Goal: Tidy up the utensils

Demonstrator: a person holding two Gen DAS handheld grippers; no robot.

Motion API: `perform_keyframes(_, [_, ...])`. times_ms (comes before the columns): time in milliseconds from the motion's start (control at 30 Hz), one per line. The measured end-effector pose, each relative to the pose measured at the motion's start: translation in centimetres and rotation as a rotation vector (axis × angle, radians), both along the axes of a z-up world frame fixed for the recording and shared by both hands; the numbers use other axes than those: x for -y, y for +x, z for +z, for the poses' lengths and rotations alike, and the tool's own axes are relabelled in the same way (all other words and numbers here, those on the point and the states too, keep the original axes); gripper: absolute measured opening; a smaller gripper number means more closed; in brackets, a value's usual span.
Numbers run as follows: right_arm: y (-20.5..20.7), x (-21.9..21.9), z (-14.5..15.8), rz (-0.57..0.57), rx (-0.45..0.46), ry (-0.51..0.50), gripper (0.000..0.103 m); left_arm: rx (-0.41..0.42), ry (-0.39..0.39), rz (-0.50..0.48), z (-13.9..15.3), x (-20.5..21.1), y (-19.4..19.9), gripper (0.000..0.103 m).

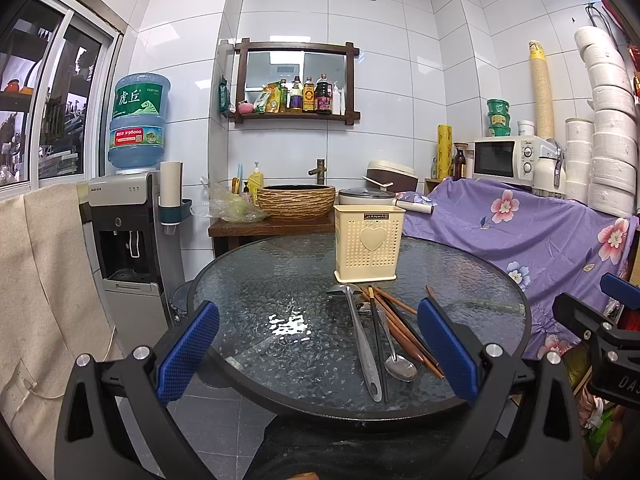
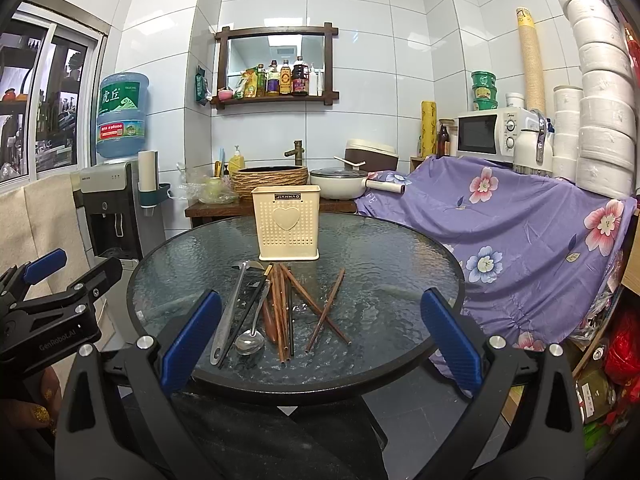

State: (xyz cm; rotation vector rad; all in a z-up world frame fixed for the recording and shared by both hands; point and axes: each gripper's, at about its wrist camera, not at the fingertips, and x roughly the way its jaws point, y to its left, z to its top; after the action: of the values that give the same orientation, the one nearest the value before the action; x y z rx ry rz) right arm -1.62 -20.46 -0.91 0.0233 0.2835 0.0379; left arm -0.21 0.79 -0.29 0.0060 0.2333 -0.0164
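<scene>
Both the left gripper and the right gripper hang with jaws wide apart, holding nothing, at the bottom of their frames. At centre frame, a ladle, spoon and chopsticks lie loose on the glass table, just below the cream holder.
</scene>
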Motion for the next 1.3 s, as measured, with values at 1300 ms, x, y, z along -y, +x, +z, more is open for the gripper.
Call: perform_keyframes(1300, [0.04, -0.39, -0.04, 0.002, -0.005, -0.002, 0.098, -0.014, -0.004, 0.0, -0.5, 0.04, 0.16, 0.098])
